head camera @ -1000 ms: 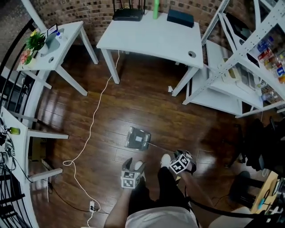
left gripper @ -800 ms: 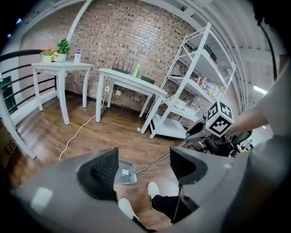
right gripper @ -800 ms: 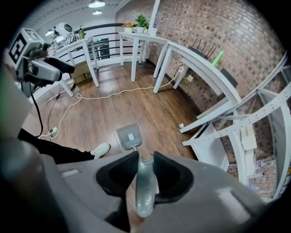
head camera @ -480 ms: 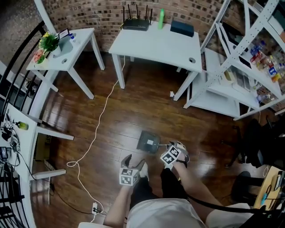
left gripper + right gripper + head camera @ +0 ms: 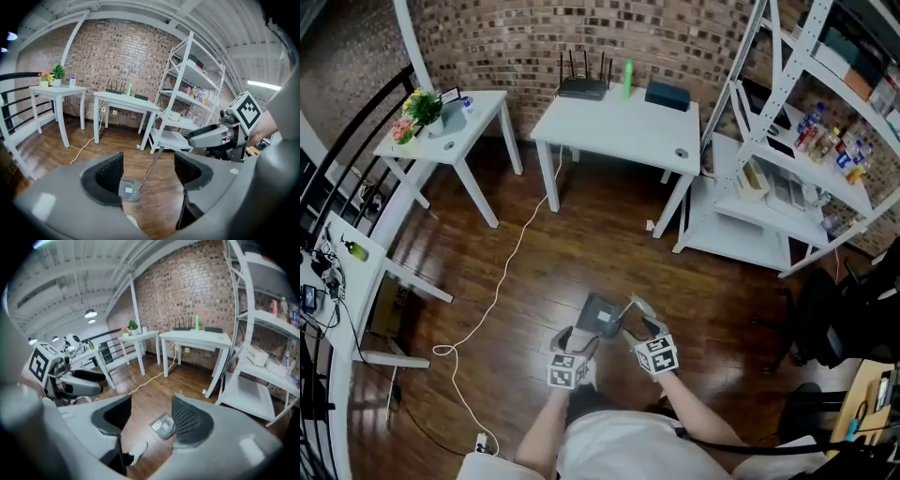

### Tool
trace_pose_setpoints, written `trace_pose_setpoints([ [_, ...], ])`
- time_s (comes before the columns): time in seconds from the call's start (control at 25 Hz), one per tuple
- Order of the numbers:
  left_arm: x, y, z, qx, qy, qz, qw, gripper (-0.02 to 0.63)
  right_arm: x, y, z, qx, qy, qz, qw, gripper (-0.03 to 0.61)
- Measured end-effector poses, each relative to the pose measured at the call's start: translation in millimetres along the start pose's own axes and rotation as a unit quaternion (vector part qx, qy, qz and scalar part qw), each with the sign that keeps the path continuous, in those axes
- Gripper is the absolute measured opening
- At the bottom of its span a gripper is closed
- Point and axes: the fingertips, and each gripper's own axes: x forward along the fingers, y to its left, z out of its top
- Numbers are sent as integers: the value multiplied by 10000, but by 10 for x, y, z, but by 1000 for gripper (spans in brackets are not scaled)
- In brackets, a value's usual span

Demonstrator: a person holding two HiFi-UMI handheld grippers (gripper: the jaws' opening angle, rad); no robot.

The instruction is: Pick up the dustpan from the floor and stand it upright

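Observation:
The grey dustpan (image 5: 598,316) rests its pan on the wooden floor just ahead of my feet. In the left gripper view the pan (image 5: 128,190) sits low between the jaws, and its thin handle (image 5: 151,168) slants up to the right, ending by the right gripper's tip. My right gripper (image 5: 636,314) hovers at the handle's top; its jaws are opening and the pads press on nothing. Through them the pan (image 5: 163,425) shows far below. My left gripper (image 5: 578,339) stands open left of the dustpan, with nothing between its pads.
A white cable (image 5: 502,281) snakes over the floor on the left. Behind stand a white desk (image 5: 619,122) with a router, a small side table (image 5: 441,131) and a white shelving rack (image 5: 787,178). A white shoe (image 5: 136,451) is under the grippers.
The dustpan lay flat with its handle toward the right gripper; now the handle stands raised. Both grippers have risen, and the right one has come in over the pan.

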Motion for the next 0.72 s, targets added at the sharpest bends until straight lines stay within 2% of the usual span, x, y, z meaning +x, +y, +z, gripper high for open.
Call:
trace_pose_setpoints([
  [0.16,-286,-495,189,340,-533,227,9977,364,-667,-65,262,-68,-1123,43,9936,283],
  [0.24,-542,-823,288,520,-837,454,9941,366,-1137,-41,286,-74,-1639,29,9864,294],
  [0.32,-815,-1231,439,484,-1272,709,9882,374,-1702,-42,289,-203,-2117,30,9771,300],
  [0.44,-1176,-1940,697,480,-1788,891,9787,377,-2504,-129,273,-434,-2560,54,9657,305],
  [0.56,-1496,-2527,909,794,-1995,956,9720,379,-3186,-172,369,-515,-2908,101,9553,307],
  [0.64,-1689,-2764,1086,1013,-2186,1025,9651,379,-3547,-132,533,-668,-3182,67,9457,307],
  [0.72,-1843,-2892,1290,1056,-2495,1069,9566,379,-3792,-64,729,-905,-3424,-11,9352,307],
])
